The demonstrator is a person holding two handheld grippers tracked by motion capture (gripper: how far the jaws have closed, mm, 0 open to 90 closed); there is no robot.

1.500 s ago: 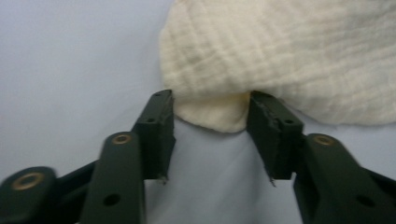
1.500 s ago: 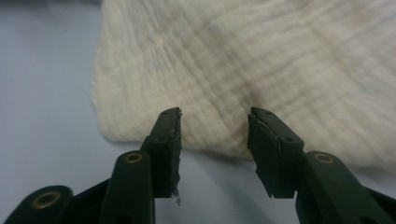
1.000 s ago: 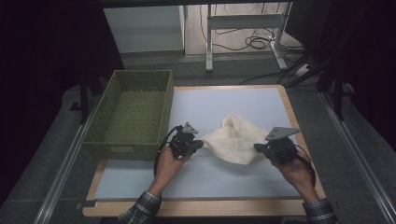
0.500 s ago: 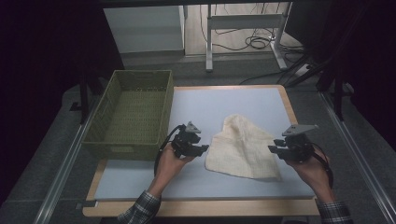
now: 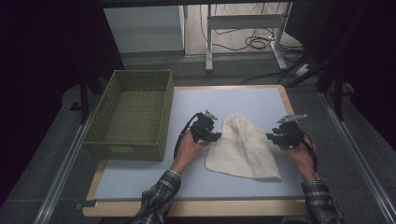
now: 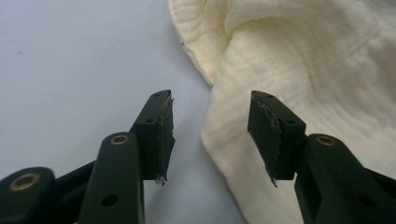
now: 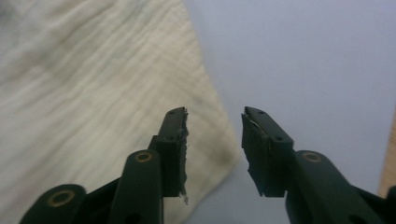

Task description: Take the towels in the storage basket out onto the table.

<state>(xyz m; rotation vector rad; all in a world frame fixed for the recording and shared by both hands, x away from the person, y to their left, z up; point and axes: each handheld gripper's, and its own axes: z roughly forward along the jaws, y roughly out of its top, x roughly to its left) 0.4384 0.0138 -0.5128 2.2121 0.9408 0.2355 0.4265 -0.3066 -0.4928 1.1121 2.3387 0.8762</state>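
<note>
Cream cloth (image 5: 243,149) lies spread on the pale blue table (image 5: 140,179), between the two grippers; the left gripper (image 5: 215,136) sits at the cloth's left edge, its jaws parted and holding nothing, one jaw over bare table and the other over the fabric; the right gripper (image 5: 269,136) waits at the cloth's right edge, jaws likewise parted and empty; a green basket (image 5: 133,116) stands well off to the left gripper's far side.

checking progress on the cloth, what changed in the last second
The cloth went from a bunched heap to a flatter, spread shape. The right gripper drew out toward the table's right side; both it and the left gripper now sit open beside the cloth's edges. The basket stayed put.
</note>
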